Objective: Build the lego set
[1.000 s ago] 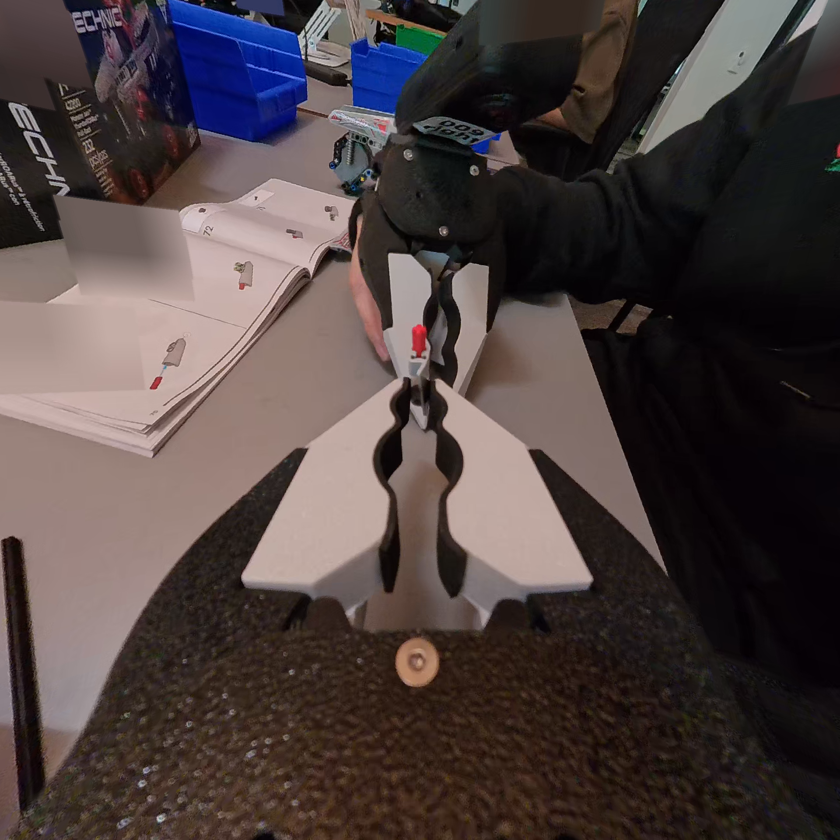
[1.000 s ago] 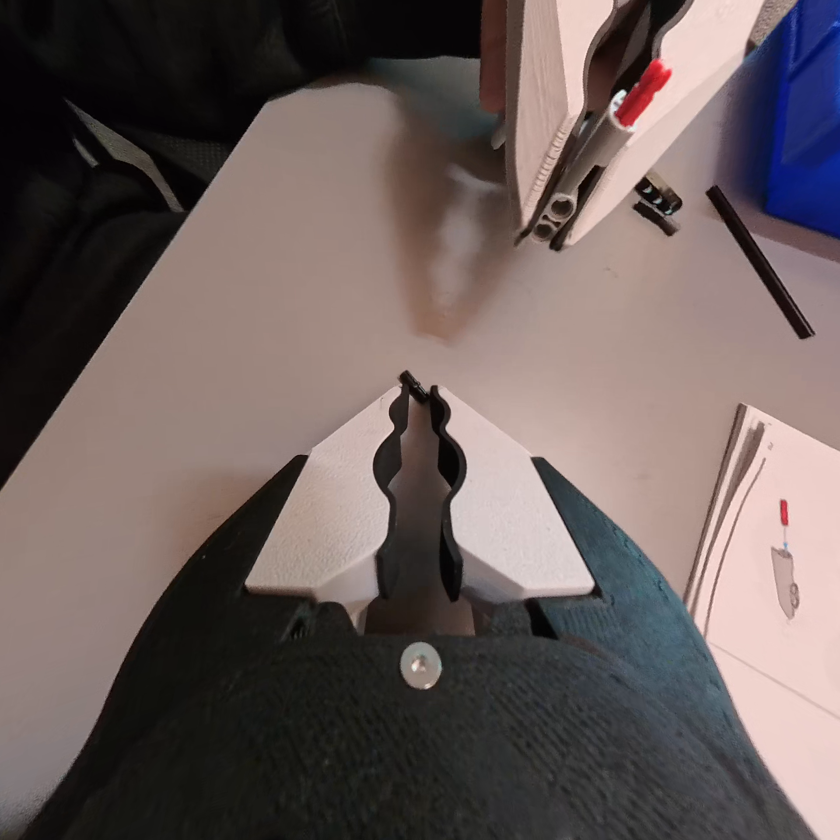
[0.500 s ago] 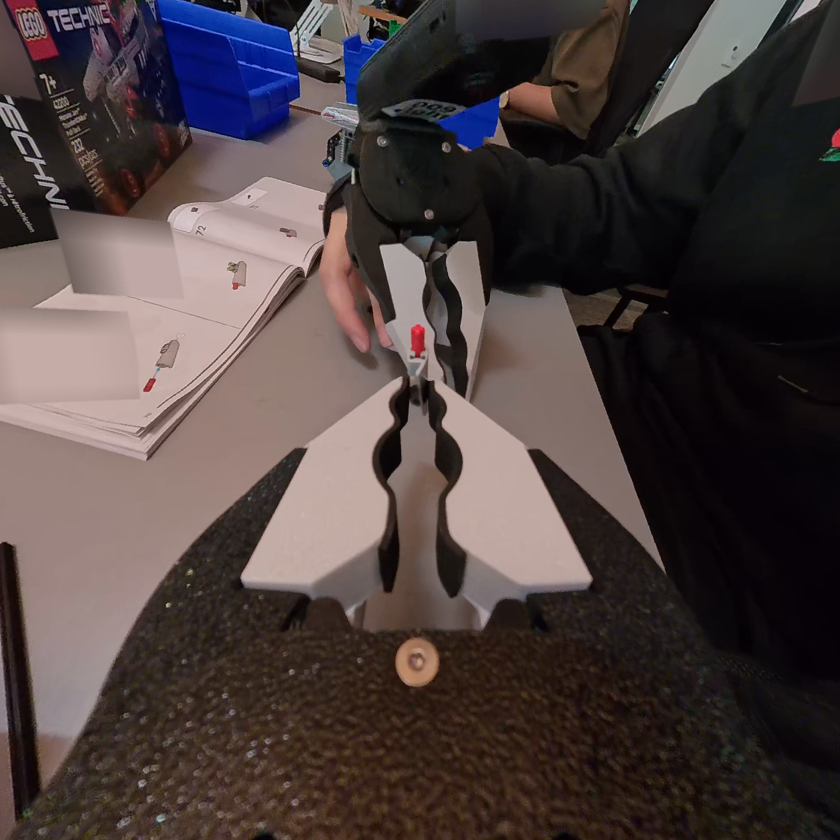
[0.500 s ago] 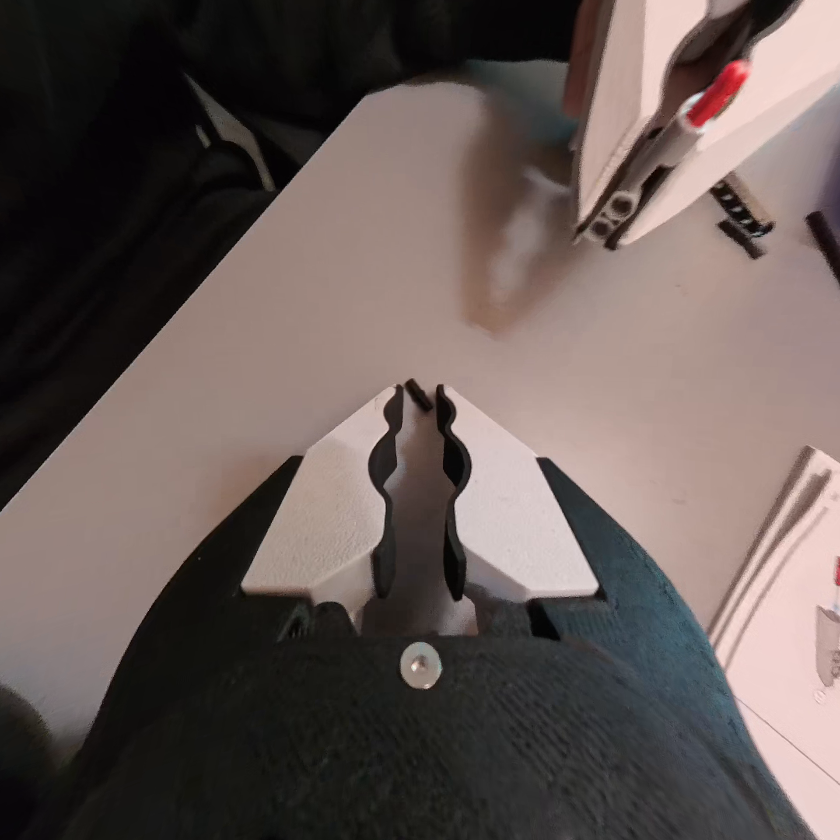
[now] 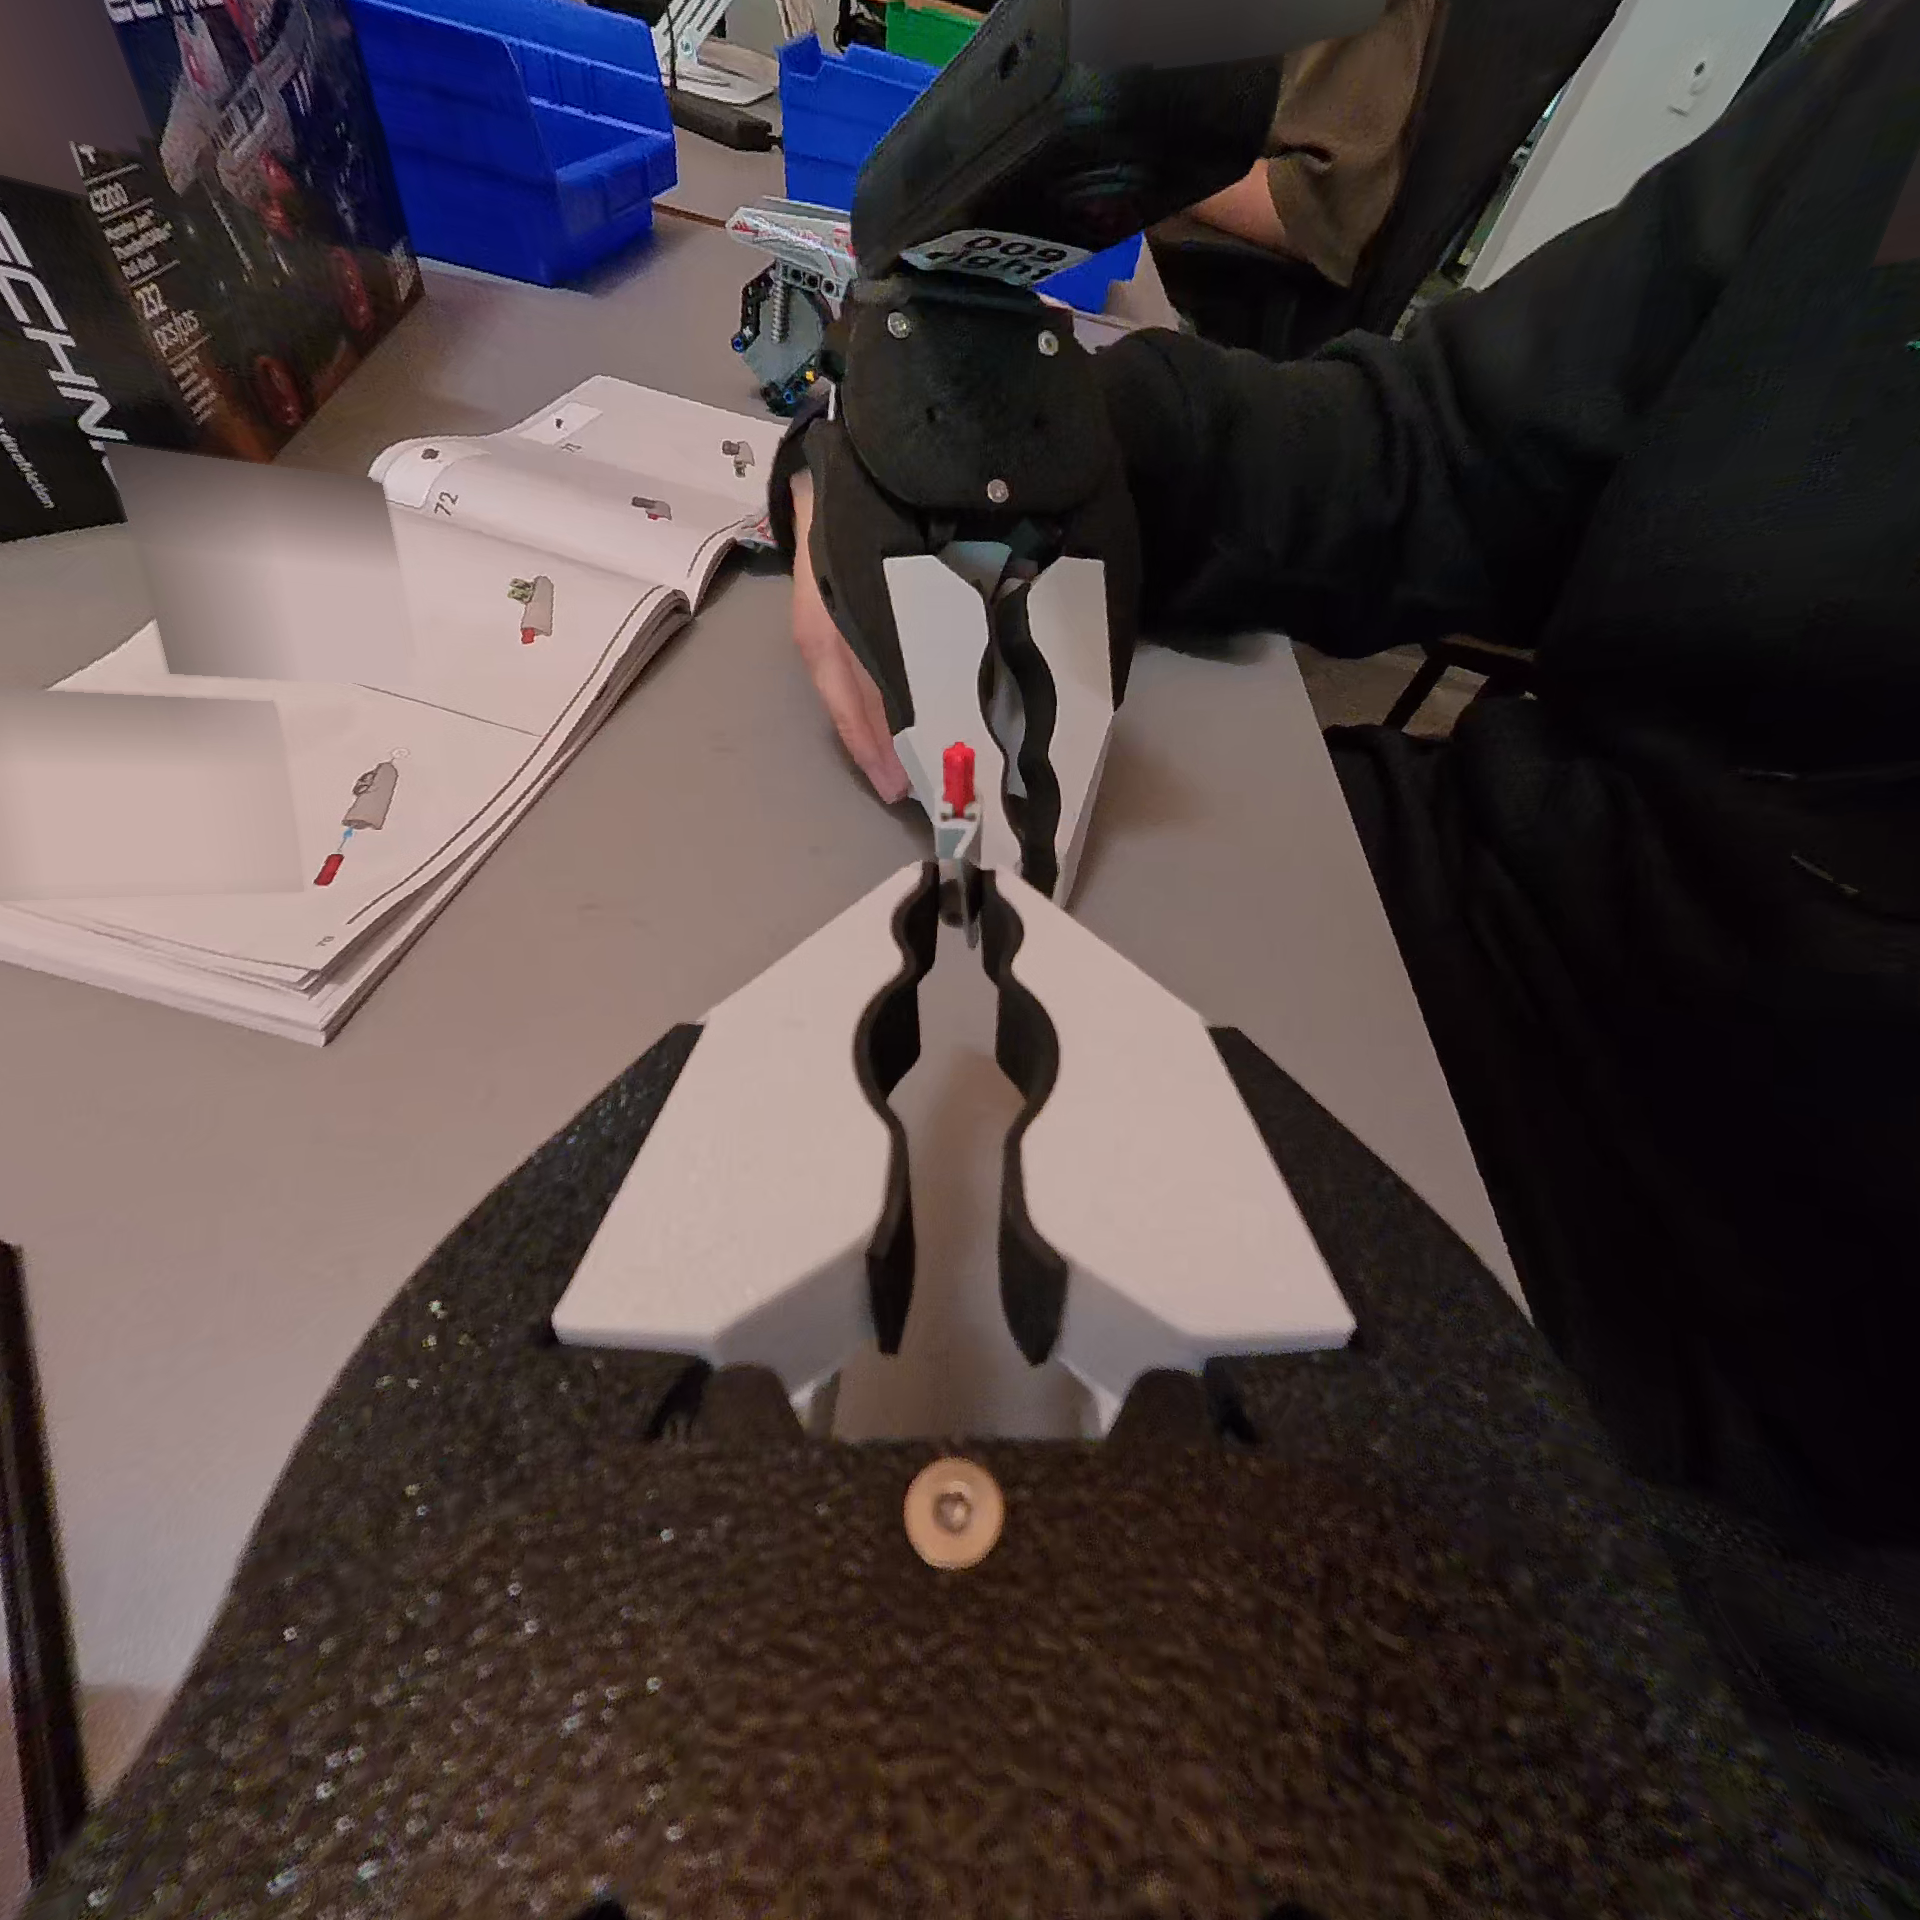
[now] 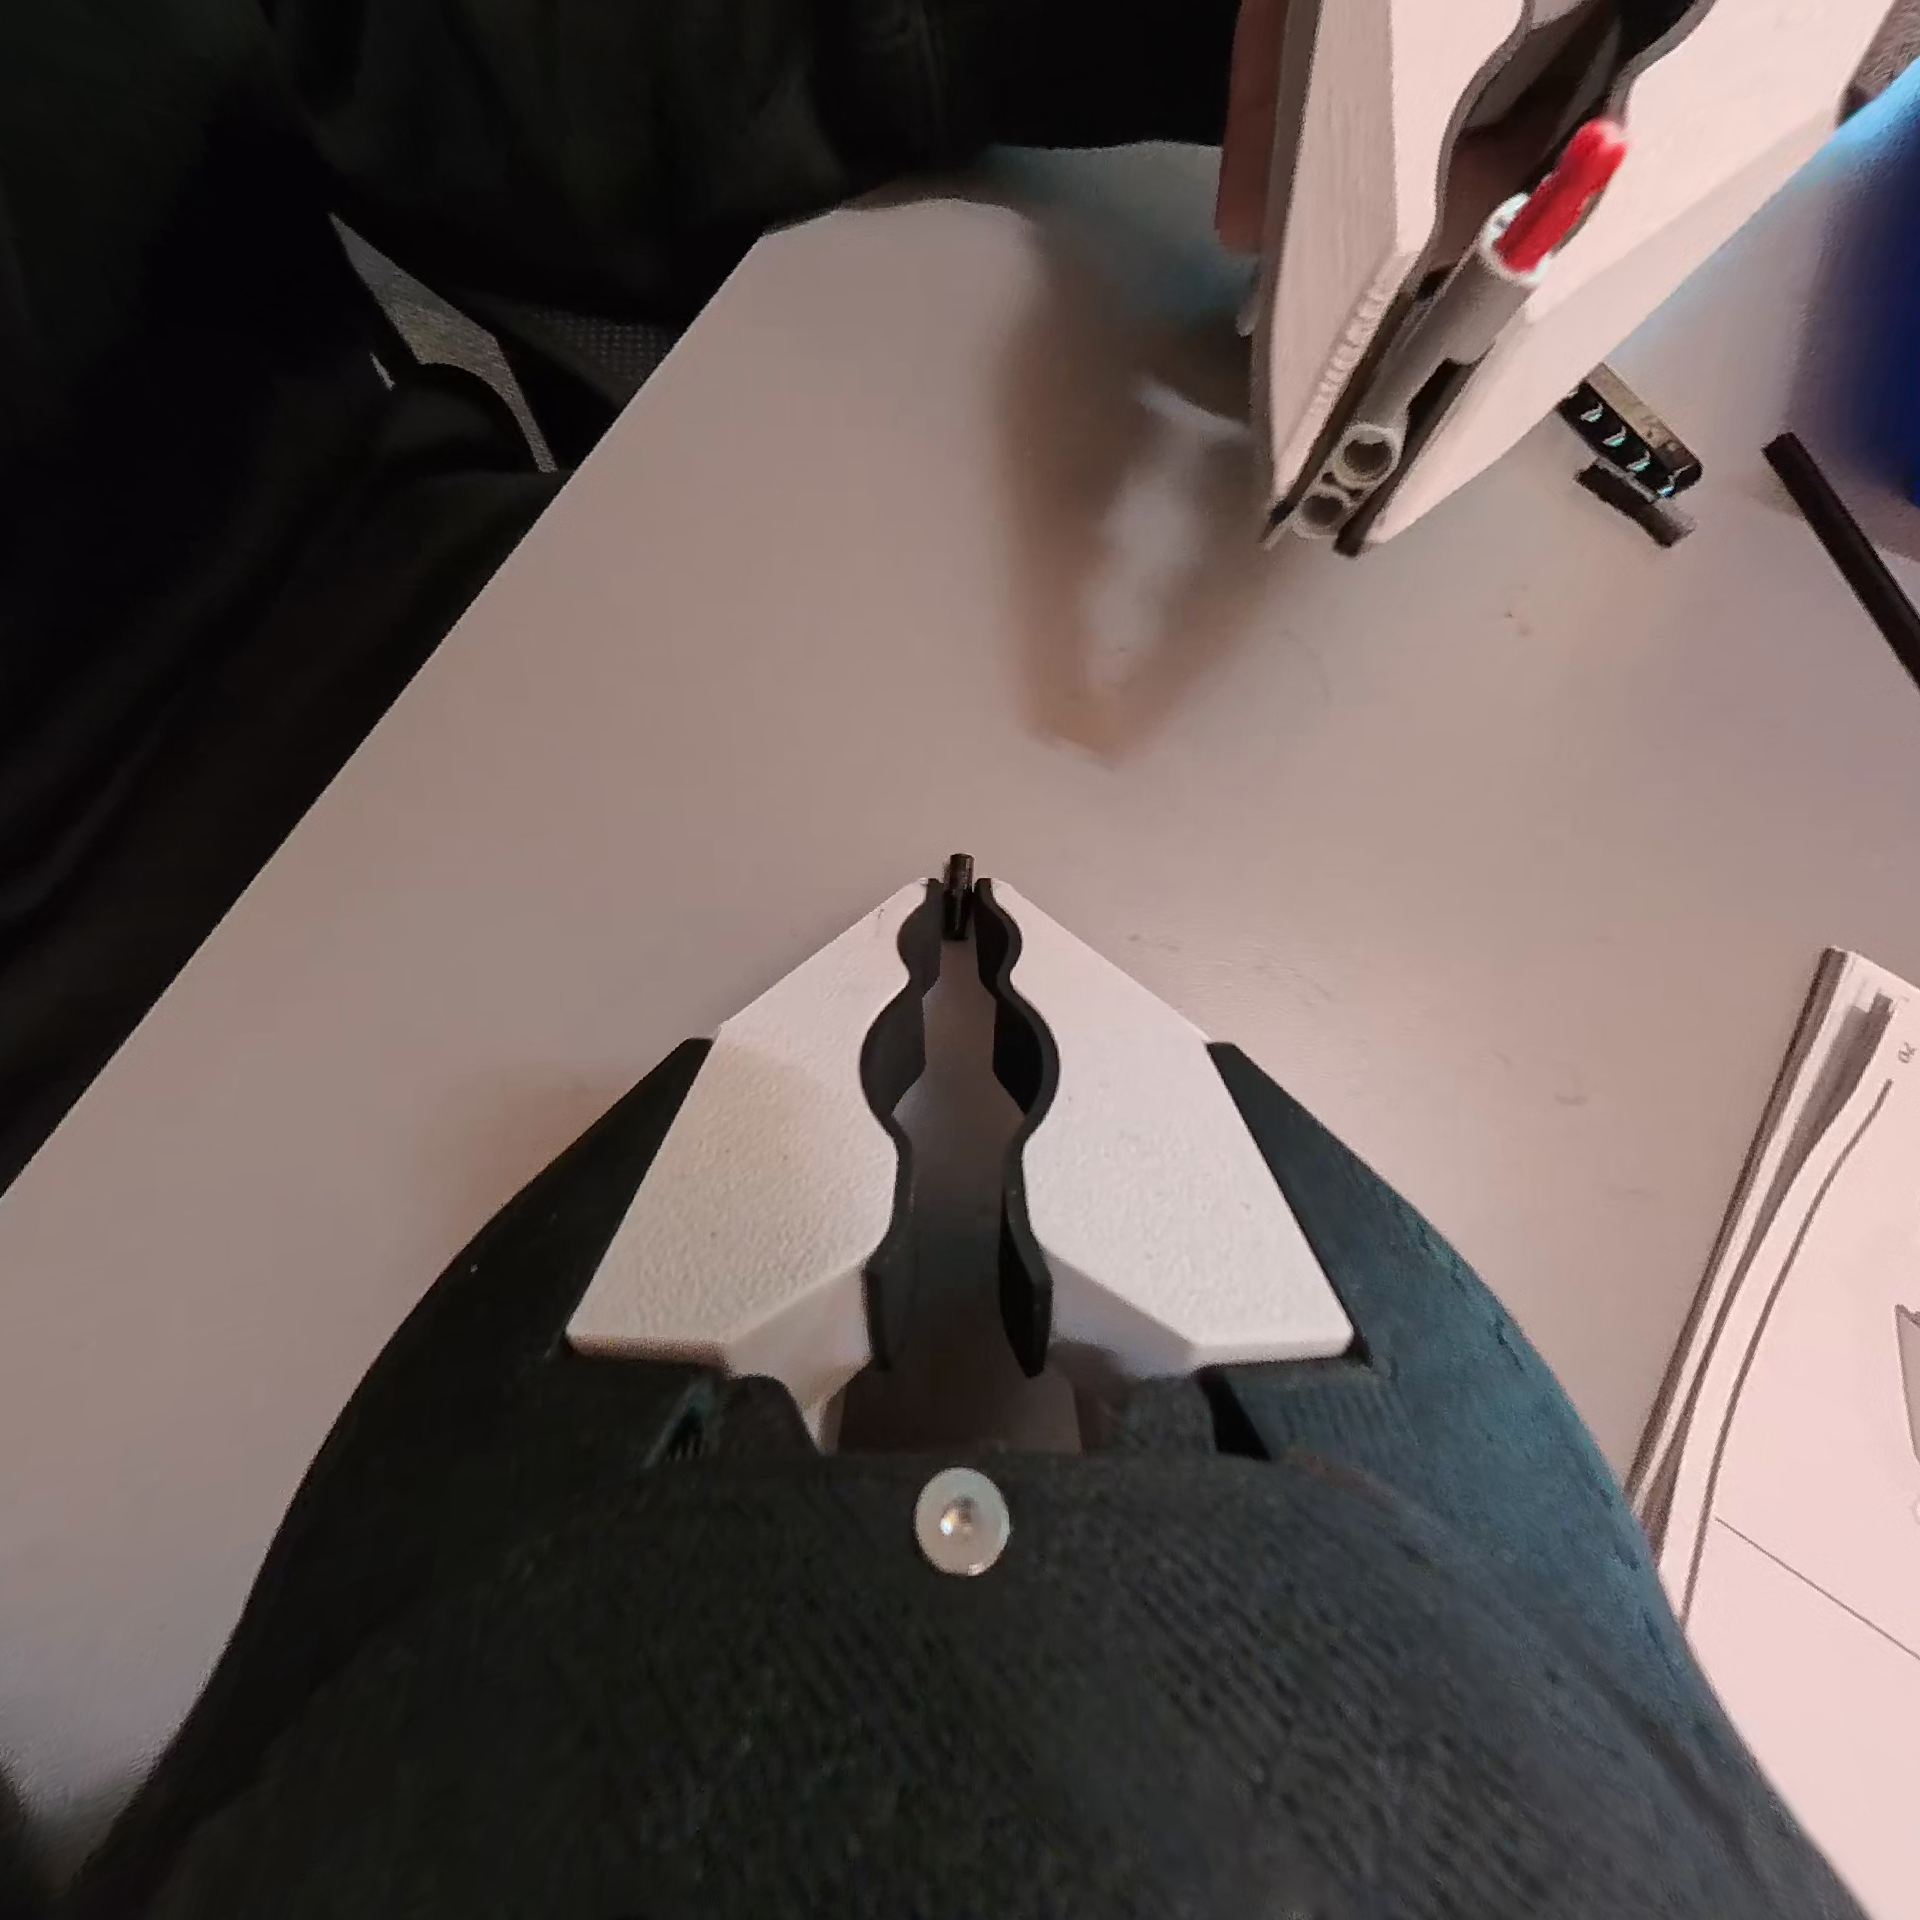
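Observation:
My left gripper is shut on a grey Lego beam with a red pin sticking out of its far end. In the right wrist view the left gripper hangs at the top right, above the table, with the beam's holes and the red pin showing. My right gripper points down at the grey table and is shut on a small black pin at its tips. In the left wrist view the right gripper stands just beyond my left fingertips.
An open instruction booklet lies left of the grippers. It shows at the right in the right wrist view. Behind it are a Lego box, blue bins and a partly built model. Small black parts and a black rod lie near the left gripper. One gripper's finger ends stand about 8 centimeters off the other's. The left tips stand about 15 centimeters off the black rod. Look for it in the left wrist view too.
The right gripper's jaws opened around the small black pin on the table, then closed on it. The pin now stands straight between the tips. The left gripper still holds the beam.

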